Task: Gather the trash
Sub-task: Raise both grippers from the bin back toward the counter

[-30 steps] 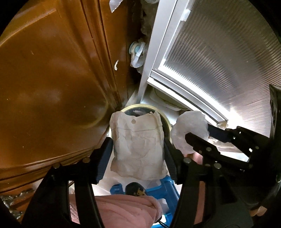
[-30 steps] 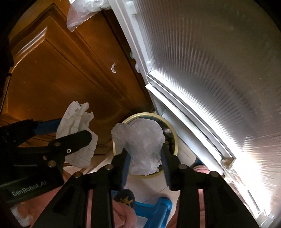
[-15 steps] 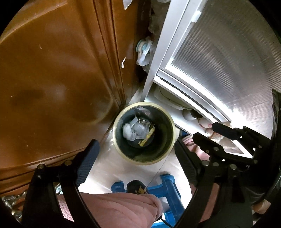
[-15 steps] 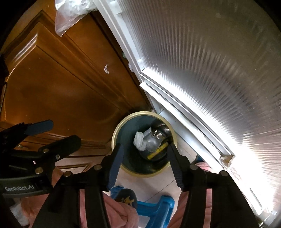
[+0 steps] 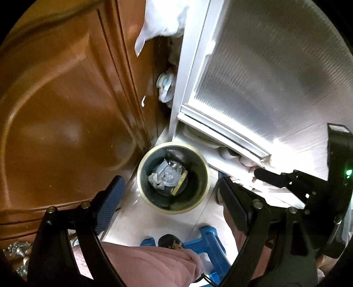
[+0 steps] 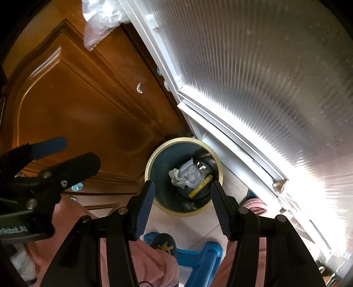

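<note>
A round bin with a cream rim (image 5: 176,211) and a dark inside stands on the floor in the corner, below both grippers. At its bottom lies the trash (image 5: 167,176): crumpled white paper, clear plastic and a yellow-edged piece. My left gripper (image 5: 169,180) hangs above the bin, jaws wide open and empty. The right gripper's finger (image 5: 264,174) shows at the right edge of that view. In the right wrist view the bin rim (image 6: 183,140) and the trash (image 6: 187,174) sit just beyond my right gripper (image 6: 183,185), which is open and empty. The left gripper (image 6: 81,150) is at the left there.
A brown wooden cabinet door (image 5: 66,110) stands left of the bin, and a white-framed ribbed glass door (image 6: 264,88) right of it. A blue plastic stool (image 5: 205,240) and pink clothing (image 5: 143,262) lie below the grippers. A clear plastic bag (image 6: 103,17) hangs at the top.
Both grippers opened. The crumpled paper left the left jaws and the plastic wad left the right jaws, and both now lie in the bin. The left gripper rose a little.
</note>
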The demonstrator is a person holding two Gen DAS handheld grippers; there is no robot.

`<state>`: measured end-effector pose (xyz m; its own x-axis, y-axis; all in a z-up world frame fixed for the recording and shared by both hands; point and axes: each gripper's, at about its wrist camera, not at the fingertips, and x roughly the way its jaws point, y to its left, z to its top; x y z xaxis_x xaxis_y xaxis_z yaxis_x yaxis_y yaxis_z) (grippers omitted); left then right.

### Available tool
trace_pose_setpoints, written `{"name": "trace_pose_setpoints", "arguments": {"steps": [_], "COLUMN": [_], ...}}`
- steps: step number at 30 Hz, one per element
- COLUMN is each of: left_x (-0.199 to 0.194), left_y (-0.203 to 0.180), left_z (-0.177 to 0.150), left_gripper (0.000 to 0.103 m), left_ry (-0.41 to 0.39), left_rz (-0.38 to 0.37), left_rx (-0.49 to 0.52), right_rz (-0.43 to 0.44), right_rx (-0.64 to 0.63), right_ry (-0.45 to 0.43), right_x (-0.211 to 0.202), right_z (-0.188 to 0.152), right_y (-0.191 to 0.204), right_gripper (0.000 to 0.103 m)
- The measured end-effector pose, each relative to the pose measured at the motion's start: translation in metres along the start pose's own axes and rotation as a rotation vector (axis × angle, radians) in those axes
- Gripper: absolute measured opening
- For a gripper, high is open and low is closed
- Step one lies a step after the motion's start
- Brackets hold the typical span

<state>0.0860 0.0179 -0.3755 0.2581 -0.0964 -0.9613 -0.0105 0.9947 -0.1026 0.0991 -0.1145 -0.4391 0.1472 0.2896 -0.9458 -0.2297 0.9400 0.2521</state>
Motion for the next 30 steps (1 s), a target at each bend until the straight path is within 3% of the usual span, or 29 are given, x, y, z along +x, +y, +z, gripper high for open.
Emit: {"name": "trace_pose_setpoints", "arguments": {"steps": [6, 15, 22, 30], "left_x": [-0.032, -0.105, -0.191, -0.279], "left_y": [-0.001, -0.006, -0.023, -0.052], "left_z": [-0.003, 0.001, 0.021, 0.063], "left_gripper": [0.085, 0.085, 0.085, 0.085], "left_ry": [-0.022, -0.111, -0.230, -0.392], "left_rz": [-0.052, -0.070, -0.135, -0.135], "left_rx": [-0.019, 0.011, 0.086, 0.155], "right_rz": [0.001, -0.030, -0.030, -0.005], "right_rx": [-0.018, -0.092, -0.108, -0.043], "right_ry": [-0.021, -0.154, -0.266, -0.386], "right_x": [-0.026, -0.119, -0.206, -0.301], "right_z": [-0.007, -0.011, -0.015, 0.001], "right_y": [0.008, 0.023, 0.034, 0.019], "right_gripper": [0.054, 0.054, 0.054, 0.054]}}
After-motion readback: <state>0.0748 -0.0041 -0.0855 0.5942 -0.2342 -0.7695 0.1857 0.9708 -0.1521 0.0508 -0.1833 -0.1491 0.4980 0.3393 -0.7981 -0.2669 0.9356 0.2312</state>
